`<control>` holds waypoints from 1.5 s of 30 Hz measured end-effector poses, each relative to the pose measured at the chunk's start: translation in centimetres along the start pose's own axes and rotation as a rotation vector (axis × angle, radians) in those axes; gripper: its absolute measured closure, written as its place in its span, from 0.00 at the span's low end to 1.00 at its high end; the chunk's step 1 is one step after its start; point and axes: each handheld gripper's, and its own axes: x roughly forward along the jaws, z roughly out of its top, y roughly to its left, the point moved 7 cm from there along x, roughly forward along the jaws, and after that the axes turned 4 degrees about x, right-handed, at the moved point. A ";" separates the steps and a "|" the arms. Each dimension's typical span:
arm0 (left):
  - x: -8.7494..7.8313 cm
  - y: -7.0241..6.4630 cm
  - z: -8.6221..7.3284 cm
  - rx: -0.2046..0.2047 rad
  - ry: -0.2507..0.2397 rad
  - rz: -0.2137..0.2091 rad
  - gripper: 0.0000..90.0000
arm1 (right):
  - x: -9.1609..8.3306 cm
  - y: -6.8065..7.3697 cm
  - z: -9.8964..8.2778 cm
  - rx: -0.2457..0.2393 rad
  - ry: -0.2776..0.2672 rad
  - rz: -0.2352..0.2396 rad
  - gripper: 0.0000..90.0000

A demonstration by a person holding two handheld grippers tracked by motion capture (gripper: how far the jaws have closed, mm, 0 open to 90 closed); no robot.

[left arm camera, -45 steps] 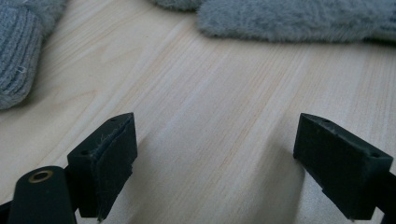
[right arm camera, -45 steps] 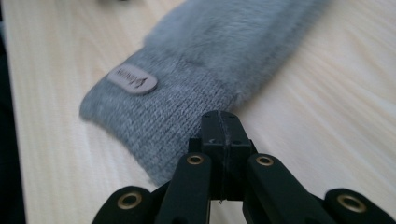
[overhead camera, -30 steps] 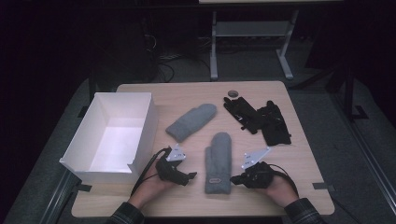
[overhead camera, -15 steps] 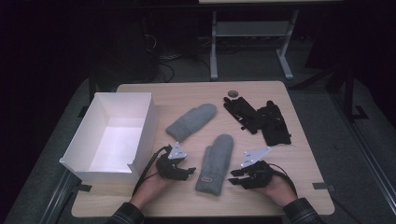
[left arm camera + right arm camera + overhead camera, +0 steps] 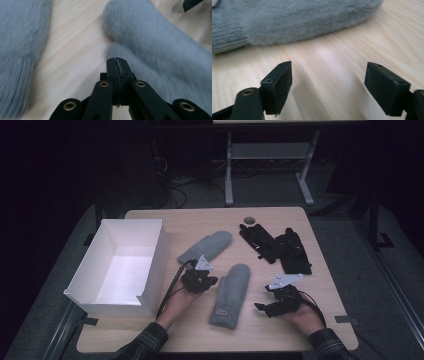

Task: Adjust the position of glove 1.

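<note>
Nearest the table's (image 5: 280,340) front edge, a person's two hands each hold a pair of tongs. The right tongs (image 5: 263,307) sit low near the front right corner with jaws spread wide over bare wood, pointing left toward the cuff end of a grey mitten (image 5: 230,296). That mitten lies between the two tongs, its long axis running from the front edge back toward the middle, cuff nearest the person. The left tongs (image 5: 211,281) rest just beside its left side, jaws pressed together with nothing between them, tips at the fleece. Likely the mitten is next to be picked up; the left tongs are nearer but must open first. Farther back, a second grey mitten (image 5: 206,247) lies slanted. A white box (image 5: 152,265) stands along the left edge, and black gloves (image 5: 277,247) lie toward the back right corner.
</note>
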 end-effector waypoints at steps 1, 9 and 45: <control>0.4 0.0 0.3 -0.002 0.001 -0.003 0.99 | 0.0 -0.2 0.0 0.005 -0.002 -0.010 0.23; 2.9 -0.5 2.3 0.034 0.007 -0.022 0.99 | -0.4 -1.9 -0.6 0.052 -0.011 -0.054 0.19; 1.4 3.2 3.6 0.013 0.003 0.004 0.52 | -0.6 -3.2 -1.7 0.056 -0.048 -0.072 0.13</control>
